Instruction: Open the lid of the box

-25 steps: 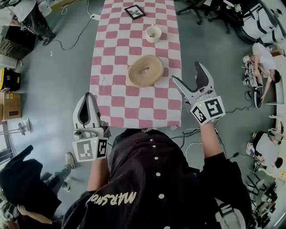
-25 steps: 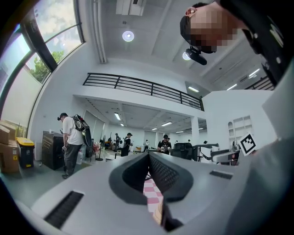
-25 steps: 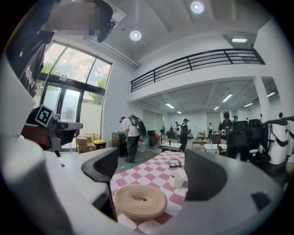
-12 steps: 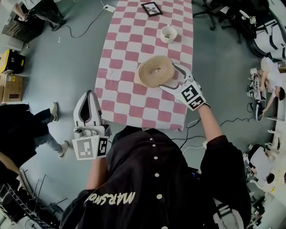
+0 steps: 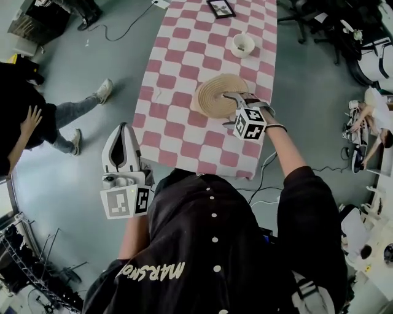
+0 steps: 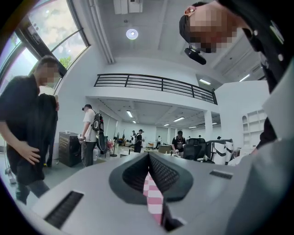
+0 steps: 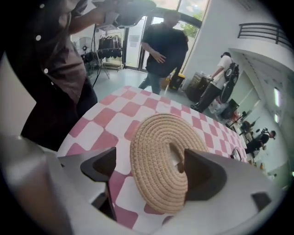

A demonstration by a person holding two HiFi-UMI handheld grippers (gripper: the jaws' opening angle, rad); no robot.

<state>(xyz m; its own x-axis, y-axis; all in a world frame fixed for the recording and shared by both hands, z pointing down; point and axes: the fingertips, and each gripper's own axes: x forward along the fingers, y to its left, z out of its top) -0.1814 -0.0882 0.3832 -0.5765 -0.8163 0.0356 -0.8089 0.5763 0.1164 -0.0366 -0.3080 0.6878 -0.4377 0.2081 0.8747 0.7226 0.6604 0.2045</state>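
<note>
With my right gripper [image 5: 229, 108] gaping over the round beige coiled-rope lid [image 7: 149, 137], seemingly light, rough and slightly floppy, I'd pinch its centre loop [image 7: 175, 155]; my left gripper [image 5: 122, 132] sits closed, empty.

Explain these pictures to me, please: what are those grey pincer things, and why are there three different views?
There is no robot here. A person holds a two-jaw tool in each hand. One picture comes from a camera on the person's head, looking down. The other two come from cameras riding on the tools. On the table with the checked cloth lie a round woven lid, a cup and a small picture frame. The right gripper is open, with its jaws either side of the lid and nothing clamped yet. The left gripper is shut and empty, held beside the table, over the floor.
</note>
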